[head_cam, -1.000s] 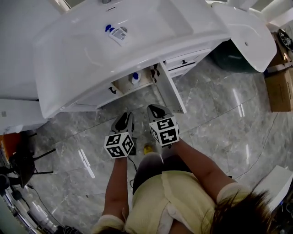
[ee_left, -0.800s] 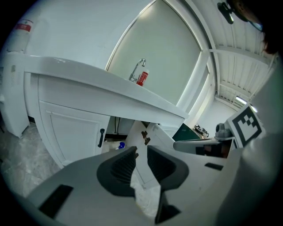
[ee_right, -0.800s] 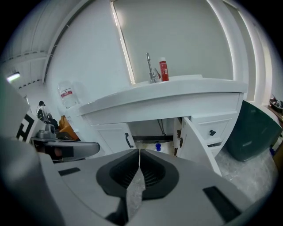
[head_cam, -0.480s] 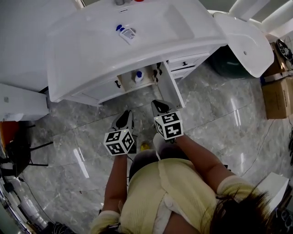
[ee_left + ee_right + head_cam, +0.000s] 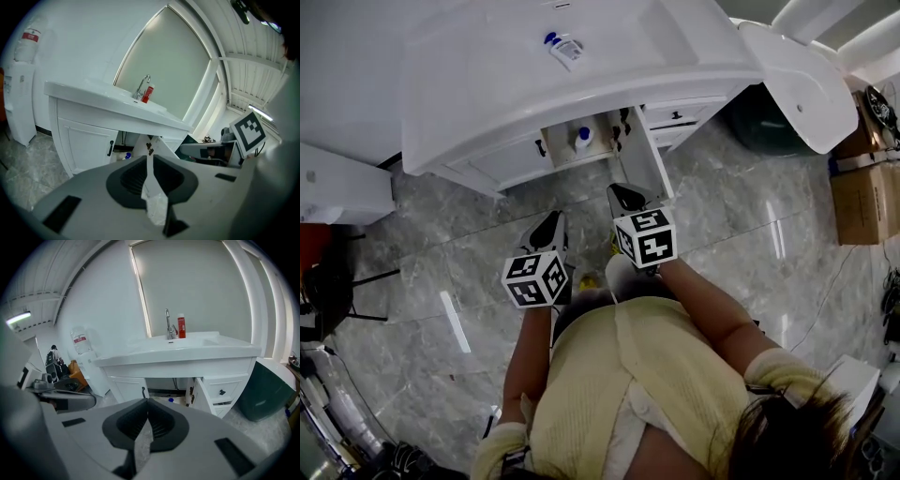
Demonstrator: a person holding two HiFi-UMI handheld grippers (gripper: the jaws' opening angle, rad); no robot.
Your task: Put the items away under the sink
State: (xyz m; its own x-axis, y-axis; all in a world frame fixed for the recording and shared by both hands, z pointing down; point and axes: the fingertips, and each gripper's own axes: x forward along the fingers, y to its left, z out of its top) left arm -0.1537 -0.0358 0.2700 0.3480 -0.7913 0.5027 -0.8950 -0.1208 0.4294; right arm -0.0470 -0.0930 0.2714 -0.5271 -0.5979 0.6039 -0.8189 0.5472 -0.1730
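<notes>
A blue-capped white bottle (image 5: 565,47) lies on the white vanity top (image 5: 487,84). A second blue-capped bottle (image 5: 582,139) stands inside the open under-sink cabinet (image 5: 567,150), and it also shows in the right gripper view (image 5: 170,400). A red bottle (image 5: 181,326) stands by the faucet (image 5: 168,324). My left gripper (image 5: 553,217) hangs over the floor in front of the cabinet. Its jaws have just closed and are shut with nothing between them (image 5: 149,157). My right gripper (image 5: 619,190) is beside it, near the open door (image 5: 642,173), also shut and empty (image 5: 147,400).
The cabinet door (image 5: 202,397) swings out toward me on the right. A dark green bin (image 5: 267,390) and a white fixture (image 5: 797,66) stand right of the vanity. Cardboard boxes (image 5: 862,197) sit far right, and a water dispenser (image 5: 80,341) stands to the left. The floor (image 5: 750,234) is grey marble.
Both grippers have lifted a little above the floor. The vanity has slid up and toward the middle of the head view. Nothing was picked up.
</notes>
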